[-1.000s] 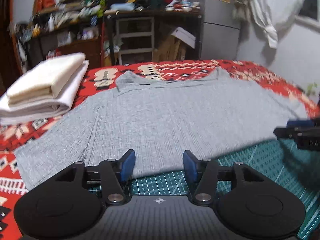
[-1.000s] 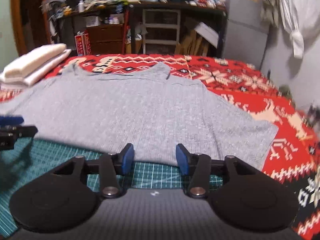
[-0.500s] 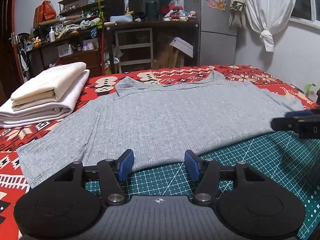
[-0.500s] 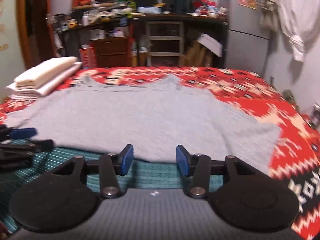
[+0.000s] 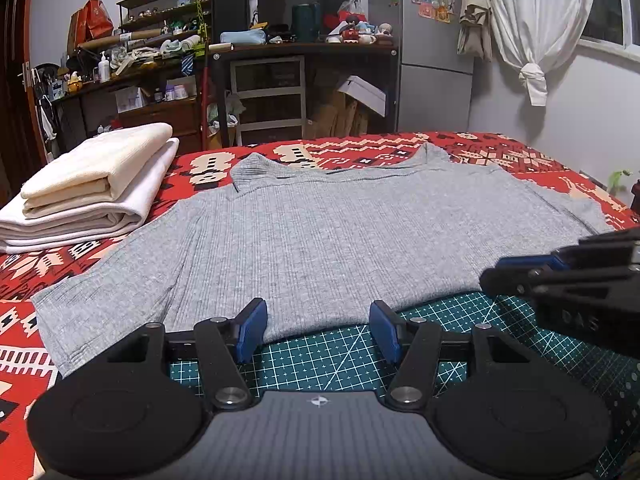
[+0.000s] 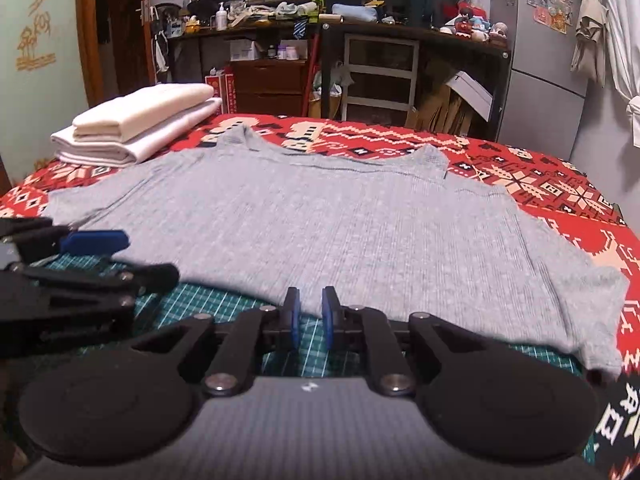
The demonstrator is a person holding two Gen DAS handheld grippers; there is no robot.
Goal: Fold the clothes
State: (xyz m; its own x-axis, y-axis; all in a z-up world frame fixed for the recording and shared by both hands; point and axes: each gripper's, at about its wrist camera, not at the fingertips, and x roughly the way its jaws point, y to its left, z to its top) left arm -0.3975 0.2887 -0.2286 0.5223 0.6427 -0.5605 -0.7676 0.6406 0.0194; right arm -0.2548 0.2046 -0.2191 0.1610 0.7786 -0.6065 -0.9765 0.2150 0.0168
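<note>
Lying flat on the red patterned blanket (image 5: 360, 148), the grey ribbed sweater (image 5: 328, 240) had its hem over the green cutting mat (image 5: 344, 356). The left gripper (image 5: 318, 330) hovered at that hem with jaws spread wide and empty. The right gripper (image 6: 308, 314) sat at the hem with jaws nearly closed, a narrow gap left, grasping nothing; folded cream towels (image 6: 140, 128) lay beyond the sweater's left sleeve.

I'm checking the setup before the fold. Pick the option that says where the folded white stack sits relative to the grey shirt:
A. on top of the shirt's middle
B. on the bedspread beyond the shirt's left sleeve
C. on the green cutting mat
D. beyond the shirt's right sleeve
B: the folded white stack rests on the red patterned bedspread, off the grey shirt, beyond its left sleeve.
</note>
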